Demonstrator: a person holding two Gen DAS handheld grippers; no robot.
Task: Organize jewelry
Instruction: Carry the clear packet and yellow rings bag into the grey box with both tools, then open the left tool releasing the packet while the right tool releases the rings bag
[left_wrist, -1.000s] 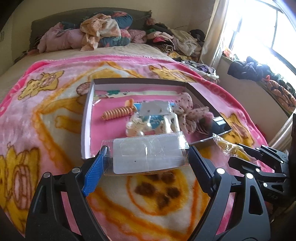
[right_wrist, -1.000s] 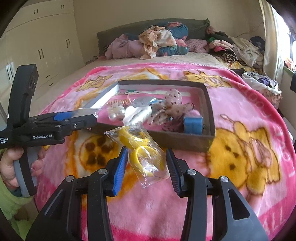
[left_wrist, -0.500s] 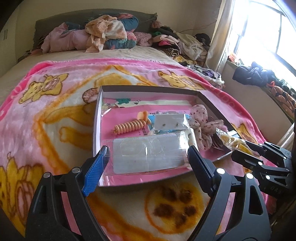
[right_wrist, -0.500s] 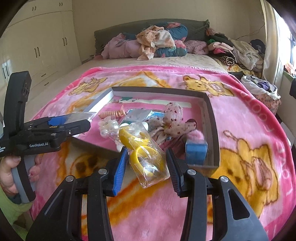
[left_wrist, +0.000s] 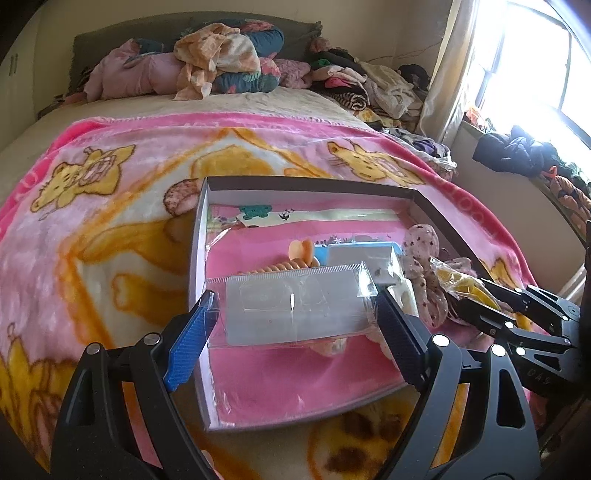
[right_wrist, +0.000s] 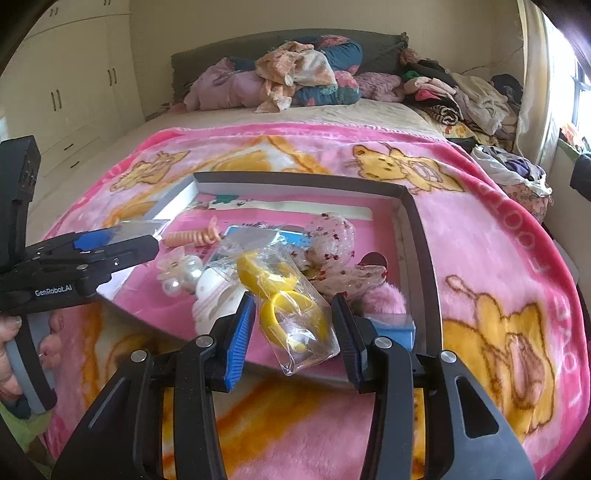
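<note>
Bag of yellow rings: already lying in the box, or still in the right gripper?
Still held. The bag of yellow rings sits clamped in the right gripper, hanging over the box's near edge, not lying on its floor.

Pink cartoon blanket (left_wrist: 110, 229) covers bed. Clothes pile (right_wrist: 295, 77) at 12 o'clock against headboard. Cream wardrobe (right_wrist: 74, 81) at 10. Bright window (left_wrist: 532, 74) at 2.

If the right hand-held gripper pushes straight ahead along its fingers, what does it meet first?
Probably the spotted fabric scrunchie inside the box, just beyond the bag of yellow rings that the right hand-held gripper holds; depth is uncertain.
</note>
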